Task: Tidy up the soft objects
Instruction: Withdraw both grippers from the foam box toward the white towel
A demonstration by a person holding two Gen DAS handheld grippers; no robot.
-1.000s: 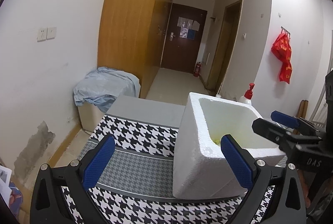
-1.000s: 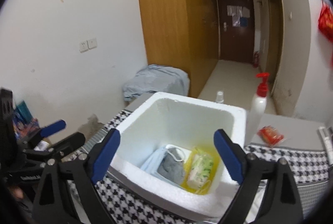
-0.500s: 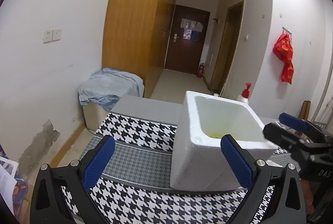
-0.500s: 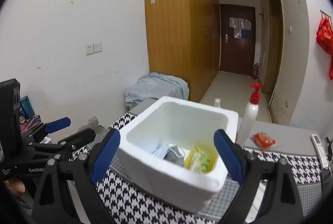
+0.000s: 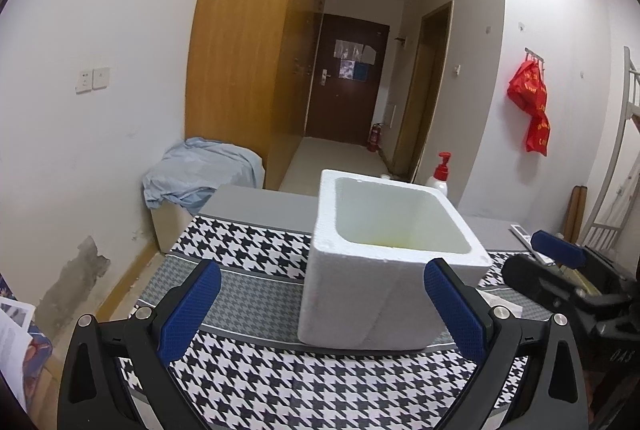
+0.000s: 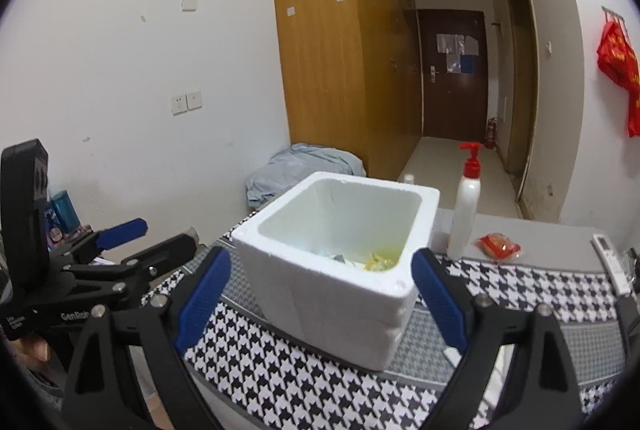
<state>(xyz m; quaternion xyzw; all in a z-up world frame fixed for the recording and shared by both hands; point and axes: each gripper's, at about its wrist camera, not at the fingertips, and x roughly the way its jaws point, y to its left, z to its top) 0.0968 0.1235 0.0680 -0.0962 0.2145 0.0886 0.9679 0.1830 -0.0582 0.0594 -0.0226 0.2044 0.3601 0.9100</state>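
Note:
A white foam box (image 5: 384, 262) (image 6: 340, 270) stands on the houndstooth tablecloth (image 5: 256, 294) (image 6: 288, 382). Inside it, over the rim, I see a yellow packet (image 6: 380, 260) and a bit of blue-grey soft stuff (image 6: 332, 255); the rest of the contents is hidden. My left gripper (image 5: 320, 310) is open, held back from the box on its near left side, with nothing between its fingers. My right gripper (image 6: 320, 302) is also open and holds nothing, set back from the box's near corner. Each gripper shows in the other's view, the right gripper (image 5: 560, 270) and the left gripper (image 6: 128, 246).
A white pump bottle with a red top (image 6: 466, 206) (image 5: 439, 176) stands behind the box. A red snack packet (image 6: 498, 246) and a remote (image 6: 610, 258) lie on the grey table end. A box draped in light blue cloth (image 5: 200, 178) sits by the wardrobe.
Both grippers have pulled back and down from the box, staying open. The box looks smaller and less of its inside shows in the right wrist view.

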